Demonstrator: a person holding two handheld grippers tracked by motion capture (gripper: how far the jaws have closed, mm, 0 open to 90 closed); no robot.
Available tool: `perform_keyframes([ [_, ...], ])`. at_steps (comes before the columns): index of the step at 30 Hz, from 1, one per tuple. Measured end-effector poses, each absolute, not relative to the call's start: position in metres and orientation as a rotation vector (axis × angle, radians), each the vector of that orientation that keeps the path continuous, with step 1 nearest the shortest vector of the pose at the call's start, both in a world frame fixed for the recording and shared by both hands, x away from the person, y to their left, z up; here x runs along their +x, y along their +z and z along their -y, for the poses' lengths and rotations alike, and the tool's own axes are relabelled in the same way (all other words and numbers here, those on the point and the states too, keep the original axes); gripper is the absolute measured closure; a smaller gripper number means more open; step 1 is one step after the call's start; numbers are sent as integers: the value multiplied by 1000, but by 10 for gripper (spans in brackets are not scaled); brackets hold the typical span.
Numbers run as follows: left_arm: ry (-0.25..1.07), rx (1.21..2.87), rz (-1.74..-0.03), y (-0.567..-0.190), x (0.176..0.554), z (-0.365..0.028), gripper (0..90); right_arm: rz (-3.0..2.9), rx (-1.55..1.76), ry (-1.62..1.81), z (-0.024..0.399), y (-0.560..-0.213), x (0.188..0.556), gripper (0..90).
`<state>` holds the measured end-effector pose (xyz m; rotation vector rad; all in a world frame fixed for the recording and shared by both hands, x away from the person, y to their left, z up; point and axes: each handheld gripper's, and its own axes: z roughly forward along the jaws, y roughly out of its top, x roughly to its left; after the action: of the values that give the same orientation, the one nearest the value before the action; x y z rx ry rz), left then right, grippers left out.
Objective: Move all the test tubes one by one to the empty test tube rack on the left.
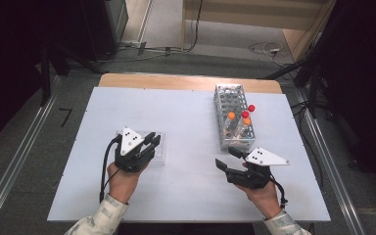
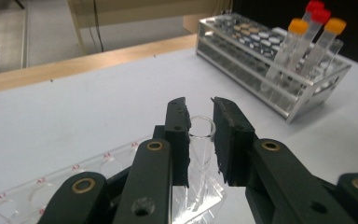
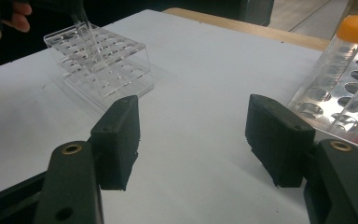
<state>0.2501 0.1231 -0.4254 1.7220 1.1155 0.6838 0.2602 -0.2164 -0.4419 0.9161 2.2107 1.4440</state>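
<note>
Left gripper (image 2: 200, 135) clenched an uncapped clear tube (image 2: 201, 140) over the clear rack (image 3: 100, 58).
Seating it in a hole seemed next; right gripper (image 3: 193, 140) hung released above the bench (image 1: 191, 122).

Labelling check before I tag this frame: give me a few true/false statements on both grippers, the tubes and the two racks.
1. The left gripper is shut on a clear, uncapped glass test tube. True.
2. The right gripper holds an orange-capped tube. False: its jaws stand open over bare white table, nothing between them.
3. The capped tubes stand in the tall clear rack with many round holes near the right gripper. True.
4. All the caps are red. False: two red caps, two orange caps.
5. The left gripper is over the low clear plastic rack. True.
</note>
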Motion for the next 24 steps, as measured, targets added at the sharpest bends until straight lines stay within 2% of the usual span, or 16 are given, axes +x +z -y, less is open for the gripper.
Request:
perform_keyframes([
  [8,656,1763,-1118,-436,253,-120,756,-2210,923,1441,217,-443,261,339],
  [15,648,1726,-1114,-433,252,-123,675,-2202,932,1434,218,-443,262,339],
  [17,645,1702,-1112,-433,251,-125,629,-2197,937,1433,219,-444,263,340],
  [24,650,1636,-1158,-432,253,-128,336,-2150,1003,1402,230,-448,273,343],
])
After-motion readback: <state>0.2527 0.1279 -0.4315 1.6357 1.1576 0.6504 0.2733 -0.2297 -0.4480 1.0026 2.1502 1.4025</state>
